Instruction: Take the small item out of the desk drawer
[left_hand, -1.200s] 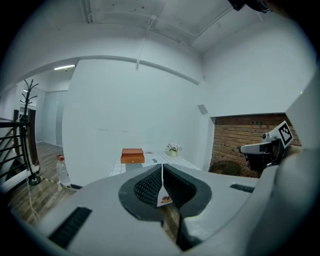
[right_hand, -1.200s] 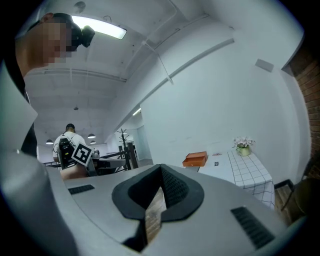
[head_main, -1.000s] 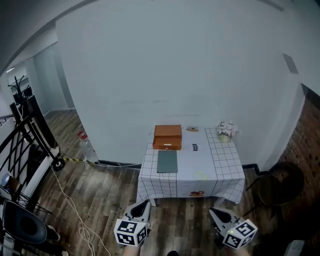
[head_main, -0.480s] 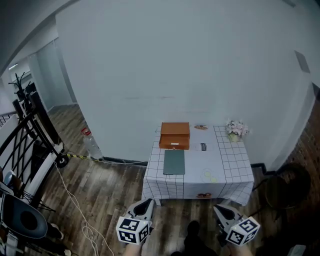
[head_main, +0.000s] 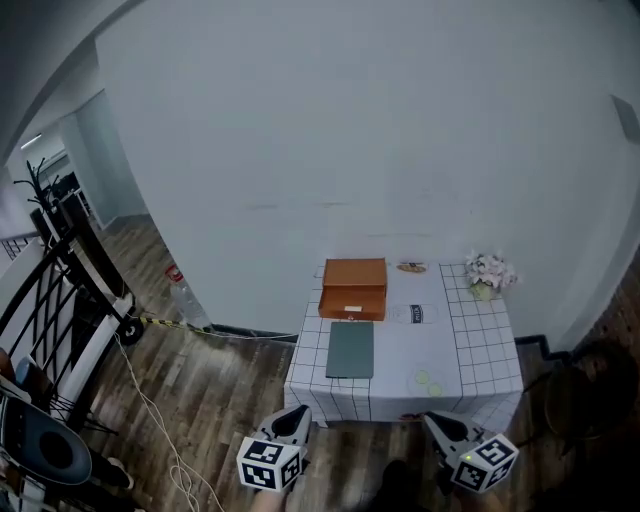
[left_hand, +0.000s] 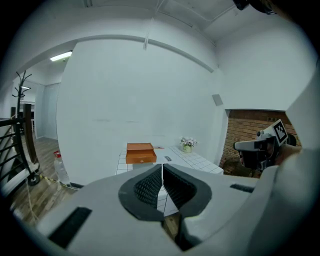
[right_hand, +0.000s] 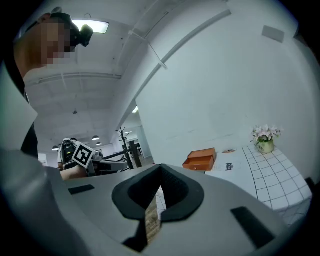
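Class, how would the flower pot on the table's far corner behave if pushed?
The flower pot likely tips easily: its blooms spread wider than the pot. On the checked tablecloth, it may drag the cloth rather than slide.

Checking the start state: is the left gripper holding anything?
No, the left gripper has its jaws closed together with nothing between them.

The light-grey moulded plastic left gripper (head_main: 297, 413) and the matching right gripper (head_main: 432, 421) each carry a white cube (head_main: 268, 466) printed with black square markers. Black ribbed pads (left_hand: 147, 187) line the tapered jaws, and dark rectangular slots (left_hand: 70, 227) mark the shells.
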